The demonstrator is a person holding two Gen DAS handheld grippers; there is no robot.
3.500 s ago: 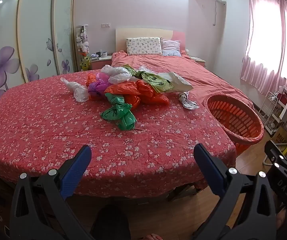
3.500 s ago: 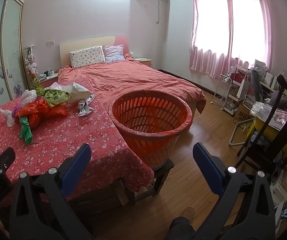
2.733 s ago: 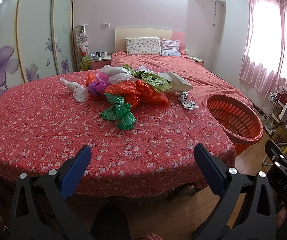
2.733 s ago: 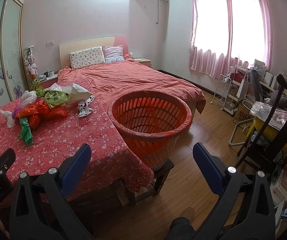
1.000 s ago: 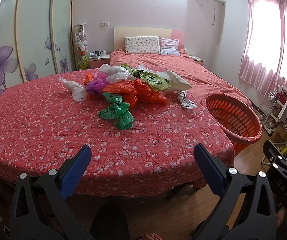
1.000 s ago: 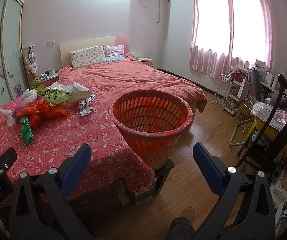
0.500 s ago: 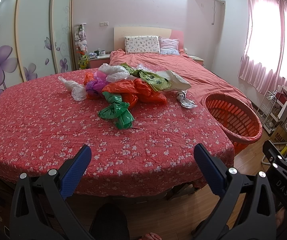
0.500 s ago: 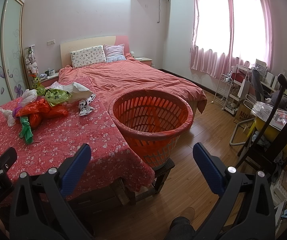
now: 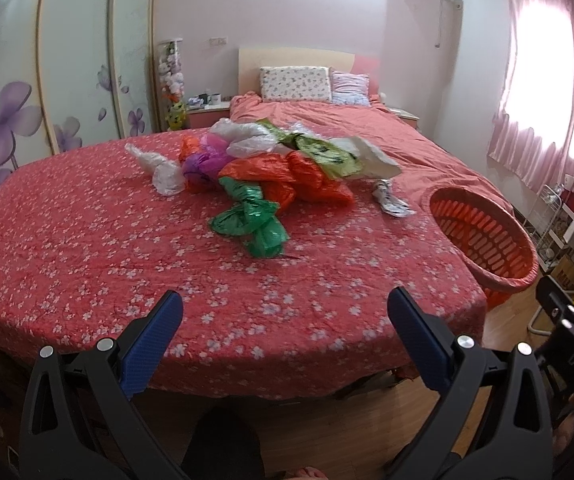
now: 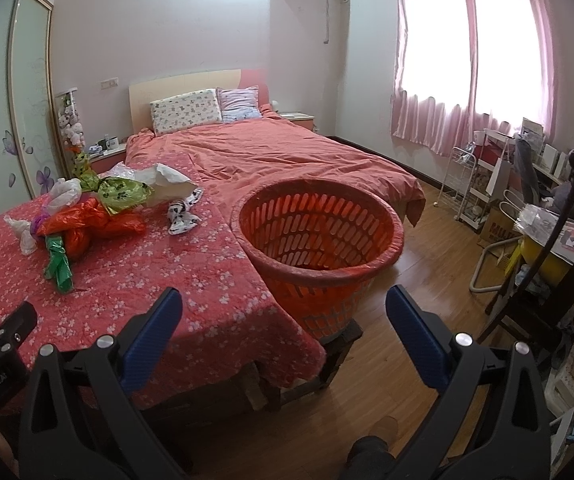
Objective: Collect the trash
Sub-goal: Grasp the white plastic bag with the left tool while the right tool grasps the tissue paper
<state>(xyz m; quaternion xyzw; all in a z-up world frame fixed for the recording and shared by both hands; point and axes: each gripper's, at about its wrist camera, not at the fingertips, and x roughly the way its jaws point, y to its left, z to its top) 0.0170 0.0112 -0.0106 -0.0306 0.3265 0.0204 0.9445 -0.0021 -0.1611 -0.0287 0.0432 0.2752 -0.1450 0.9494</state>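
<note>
Left gripper: jaws spread wide, nothing between them; it hangs over the near edge of the table, short of the trash.
Right gripper: also wide open and empty, aimed at the basket's near side.
Trash pile: crumpled plastic bags in a heap on the flowered tablecloth, at about 12 o'clock from the left gripper and well apart from it.
Green bag: nearest piece, at the pile's front edge.
Orange bag: just behind it, touching.
Stray wrapper: black-and-white scrap lying alone at about 1 o'clock, between pile and basket.
Orange basket: on a low stand just beside the table's right edge, at 12 o'clock from the right gripper; its visible inside shows no trash.
Progress: seemingly at the start; nothing collected, every piece left to move.
Next, likely: reach for the green bag.
</note>
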